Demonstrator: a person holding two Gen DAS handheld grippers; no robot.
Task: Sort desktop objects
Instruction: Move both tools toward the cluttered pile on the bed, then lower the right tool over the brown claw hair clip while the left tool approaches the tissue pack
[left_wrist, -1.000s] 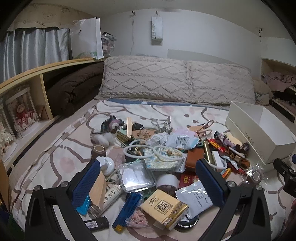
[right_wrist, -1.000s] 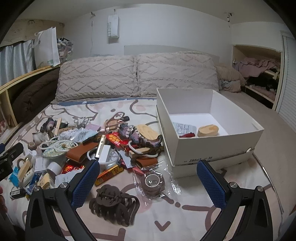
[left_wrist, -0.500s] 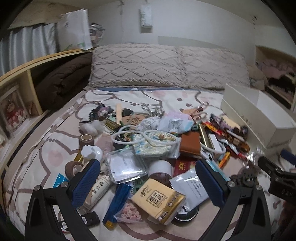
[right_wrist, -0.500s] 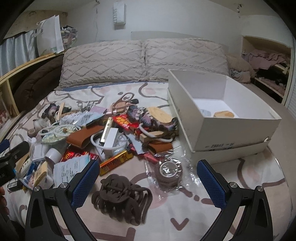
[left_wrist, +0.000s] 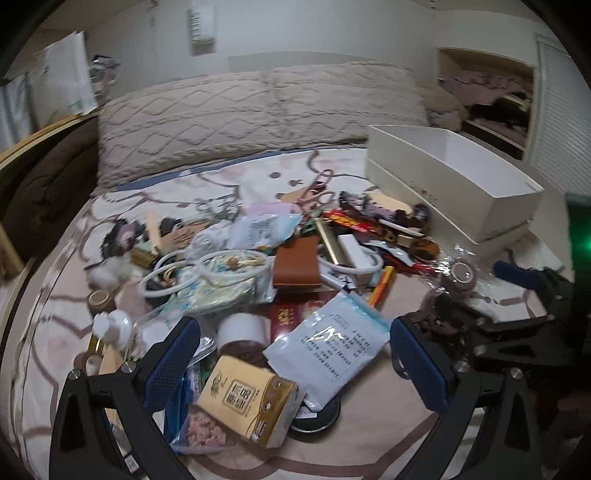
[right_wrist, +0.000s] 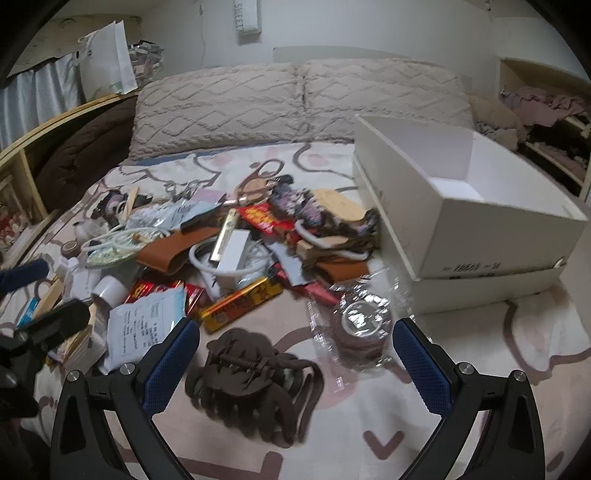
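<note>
Both grippers hang over the bed with jaws spread wide and nothing held. The right gripper (right_wrist: 295, 365) frames a brown hair claw (right_wrist: 251, 387); the left gripper (left_wrist: 295, 365) sits above a tissue pack (left_wrist: 251, 402). The clutter pile (right_wrist: 236, 240) lies just left of the white box (right_wrist: 480, 236).

A: What lies between the left gripper (left_wrist: 291, 363) jaws?

B: They stand wide apart over a yellow tissue pack (left_wrist: 248, 400) and a white printed pouch (left_wrist: 330, 349), gripping nothing.

A: Farther off?

B: A brown leather wallet (left_wrist: 297, 263) sits mid-pile on the bed (left_wrist: 388, 439); a white box (left_wrist: 454, 181) stands far right. The right gripper (left_wrist: 524, 314) shows at the right edge.
</note>
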